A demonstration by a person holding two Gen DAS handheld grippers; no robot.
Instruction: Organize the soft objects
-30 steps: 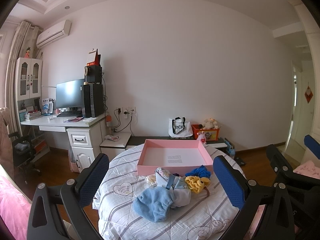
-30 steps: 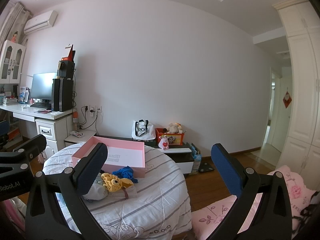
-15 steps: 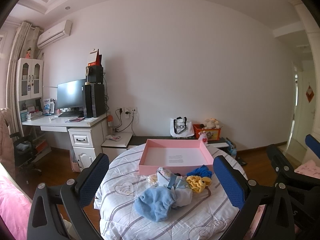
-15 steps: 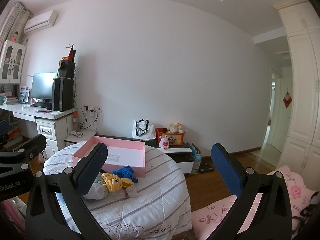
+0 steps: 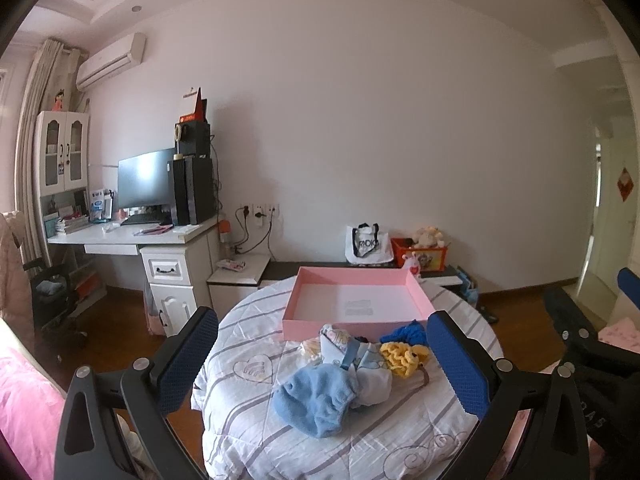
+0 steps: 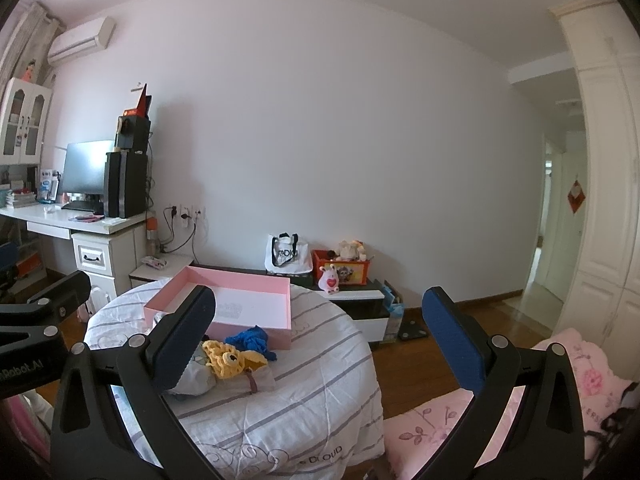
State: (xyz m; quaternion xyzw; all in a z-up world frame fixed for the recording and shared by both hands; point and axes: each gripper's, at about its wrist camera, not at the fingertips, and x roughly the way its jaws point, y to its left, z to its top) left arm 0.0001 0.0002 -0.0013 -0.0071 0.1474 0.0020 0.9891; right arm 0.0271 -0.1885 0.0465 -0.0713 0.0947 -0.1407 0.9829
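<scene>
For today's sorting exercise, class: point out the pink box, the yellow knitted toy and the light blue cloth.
pink box [image 5: 362, 307], left wrist view, on its white floor.
yellow knitted toy [image 6: 228, 360], right wrist view, on its face.
light blue cloth [image 5: 316, 398], left wrist view, on its bunched middle.

One pink box [image 5: 358, 306] sat on one round bench [image 5: 248, 368] with a striped cover. Before it lay one light blue cloth [image 5: 316, 398], one yellow knitted toy [image 5: 402, 356], one dark blue knitted piece [image 5: 406, 332] and one pale printed garment [image 5: 370, 368]. Against the wall stood one white tote bag [image 5: 368, 244] and one orange toy box [image 5: 420, 254].
</scene>
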